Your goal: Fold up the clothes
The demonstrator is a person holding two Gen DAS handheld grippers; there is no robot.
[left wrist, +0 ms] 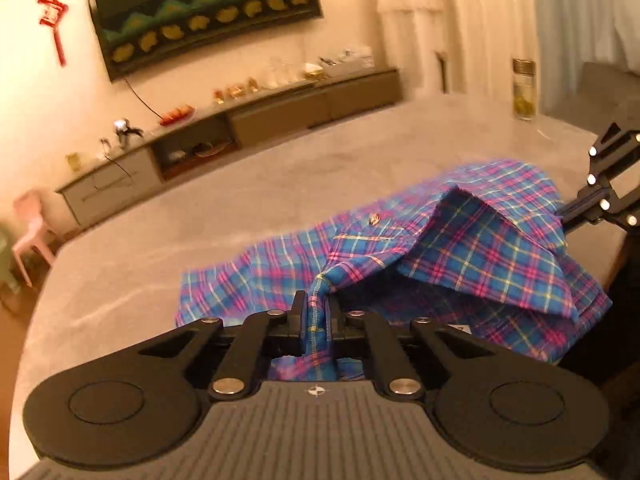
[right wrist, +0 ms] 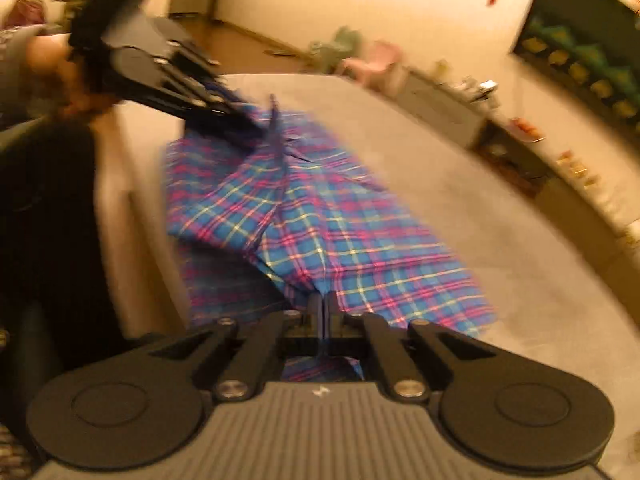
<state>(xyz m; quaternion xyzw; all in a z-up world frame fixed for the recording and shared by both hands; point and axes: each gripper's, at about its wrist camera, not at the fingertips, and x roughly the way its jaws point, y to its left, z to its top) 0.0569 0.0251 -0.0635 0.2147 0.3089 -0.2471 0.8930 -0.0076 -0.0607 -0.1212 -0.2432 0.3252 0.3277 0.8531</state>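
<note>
A blue and pink plaid shirt (left wrist: 460, 248) lies on the grey table (left wrist: 200, 216), partly lifted along its near edge. My left gripper (left wrist: 317, 304) is shut on a fold of the shirt's edge. My right gripper (right wrist: 323, 304) is shut on another part of the shirt (right wrist: 352, 248). In the left wrist view the right gripper (left wrist: 568, 212) pinches the shirt at the far right. In the right wrist view the left gripper (right wrist: 256, 124) pinches the shirt's far end. The cloth between the two hangs in a raised fold above the part lying flat.
A jar (left wrist: 524, 90) with a gold lid stands at the table's far right corner. A long low cabinet (left wrist: 224, 132) with small items and a wall TV (left wrist: 200, 12) lie beyond the table. A pink chair (left wrist: 30, 224) stands at the left. The person's dark clothing (right wrist: 44, 208) is beside the table edge.
</note>
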